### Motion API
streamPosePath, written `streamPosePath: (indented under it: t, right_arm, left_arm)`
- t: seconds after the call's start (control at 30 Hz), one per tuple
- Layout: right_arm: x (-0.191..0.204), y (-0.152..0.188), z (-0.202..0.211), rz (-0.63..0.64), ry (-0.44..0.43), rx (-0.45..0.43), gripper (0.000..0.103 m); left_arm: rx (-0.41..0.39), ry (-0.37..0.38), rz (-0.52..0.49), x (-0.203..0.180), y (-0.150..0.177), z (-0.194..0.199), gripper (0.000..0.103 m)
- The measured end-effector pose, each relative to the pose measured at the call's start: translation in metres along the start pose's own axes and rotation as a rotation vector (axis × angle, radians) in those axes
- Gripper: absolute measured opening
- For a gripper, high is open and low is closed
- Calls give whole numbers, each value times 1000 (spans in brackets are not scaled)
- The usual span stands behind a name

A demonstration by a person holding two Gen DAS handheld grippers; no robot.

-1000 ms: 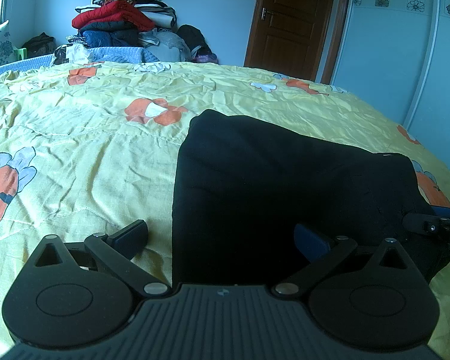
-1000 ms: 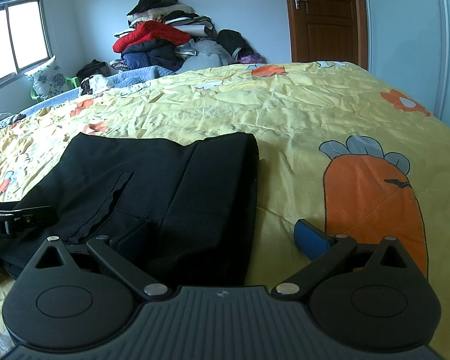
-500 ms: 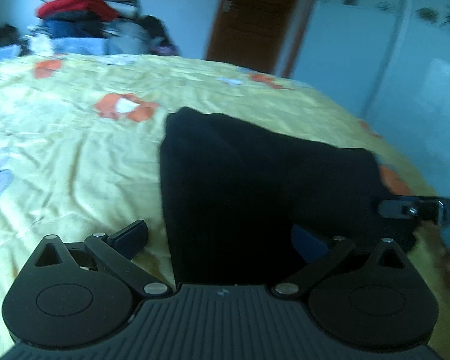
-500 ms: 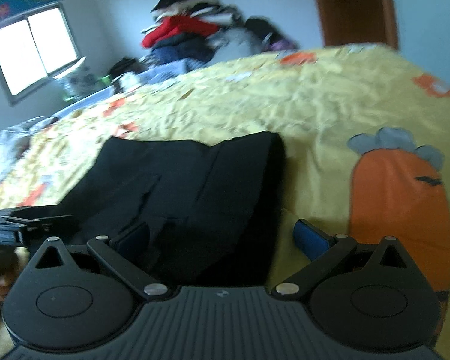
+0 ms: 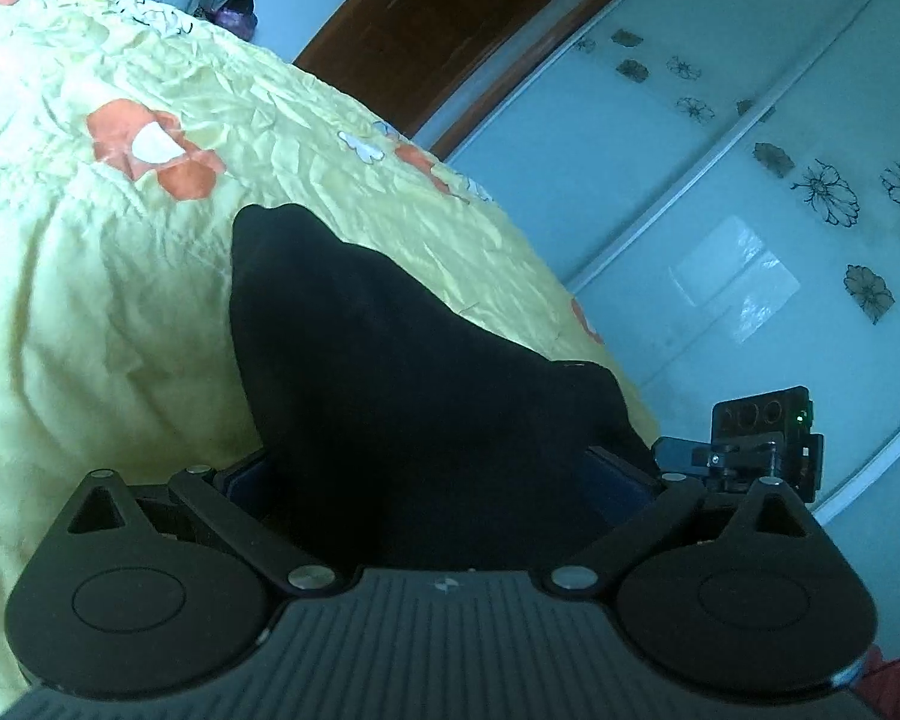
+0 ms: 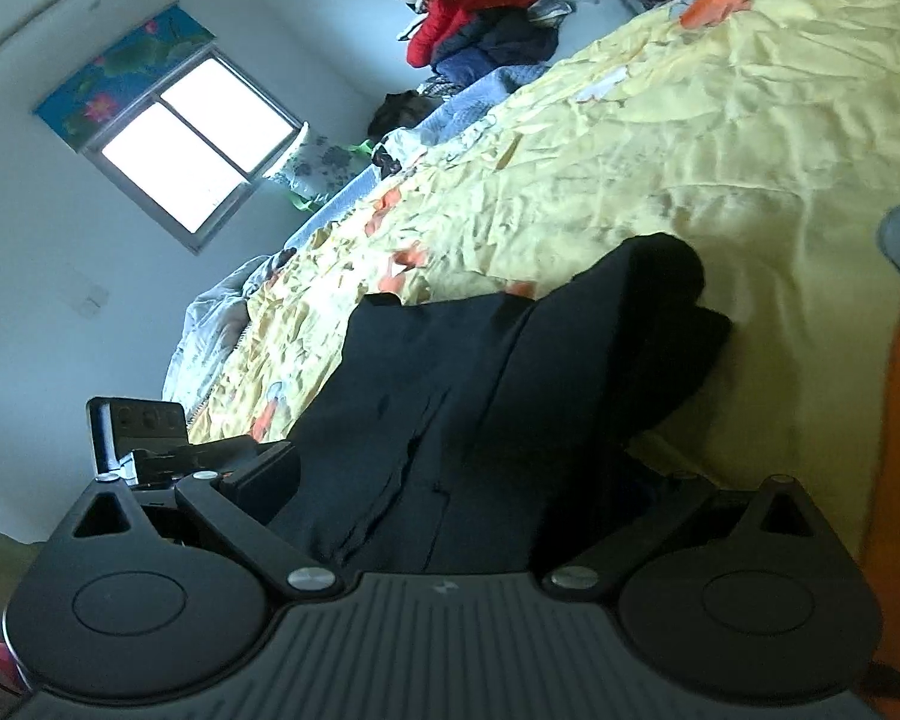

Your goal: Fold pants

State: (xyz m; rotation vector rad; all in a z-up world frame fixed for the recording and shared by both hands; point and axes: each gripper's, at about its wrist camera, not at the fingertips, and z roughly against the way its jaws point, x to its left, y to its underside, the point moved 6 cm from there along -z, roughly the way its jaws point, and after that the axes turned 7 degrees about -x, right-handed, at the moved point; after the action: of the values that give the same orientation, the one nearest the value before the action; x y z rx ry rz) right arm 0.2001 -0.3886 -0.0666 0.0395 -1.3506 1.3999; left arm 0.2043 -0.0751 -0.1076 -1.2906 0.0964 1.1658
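The black pants lie folded on the yellow quilt, their near edge lifted. My left gripper is tilted, with the cloth bunched between its blue pads. It looks shut on the pants' near edge. In the right wrist view the pants rise from the bed into my right gripper, which is rolled to one side and looks shut on the other end of the same edge. Each gripper shows at the side of the other's view.
A heap of clothes sits at the bed's far end. A brown door and a sliding wardrobe stand to the right. A window and pillows lie at the left.
Both grippers were open and level over the pants' near edge. Now both have closed on it, rolled sideways and lifted the edge off the quilt.
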Motion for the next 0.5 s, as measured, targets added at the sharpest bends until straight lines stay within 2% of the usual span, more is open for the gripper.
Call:
streamPosePath:
  t: [0.03, 0.07, 0.1, 0.13, 0.17, 0.2, 0.27, 0.4, 0.5]
  right_arm:
    - [1, -1, -3, 4, 3, -5, 102]
    - [2, -2, -5, 9, 11, -8, 91]
    - [1, -1, -7, 12, 37, -9, 80]
    - [0, -1, -8, 17, 86, -17, 50]
    - [-5, 0, -7, 8, 130, -22, 37]
    - [-8, 1, -5, -15, 124, -32, 37]
    - [-8, 4, -3, -39, 117, -51, 36]
    - [8, 3, -3, -9, 130, -76, 33]
    - [27, -8, -7, 16, 88, -98, 32]
  left_arm:
    - [-10, -20, -7, -2, 0, -3, 92]
    - [-17, -48, -21, -3, 1, -2, 72]
    - [-22, -89, -40, -3, 2, -3, 48]
    - [-33, -135, -57, -1, 3, 0, 39]
    - [-42, -158, -51, 2, 4, 4, 29]
    - [-52, -151, -24, 4, 4, 6, 24]
    - [-74, -157, -10, 4, 5, 11, 20]
    - [-121, -196, -126, -14, 4, 21, 16]
    - [-163, -193, -166, -25, -4, 33, 16]
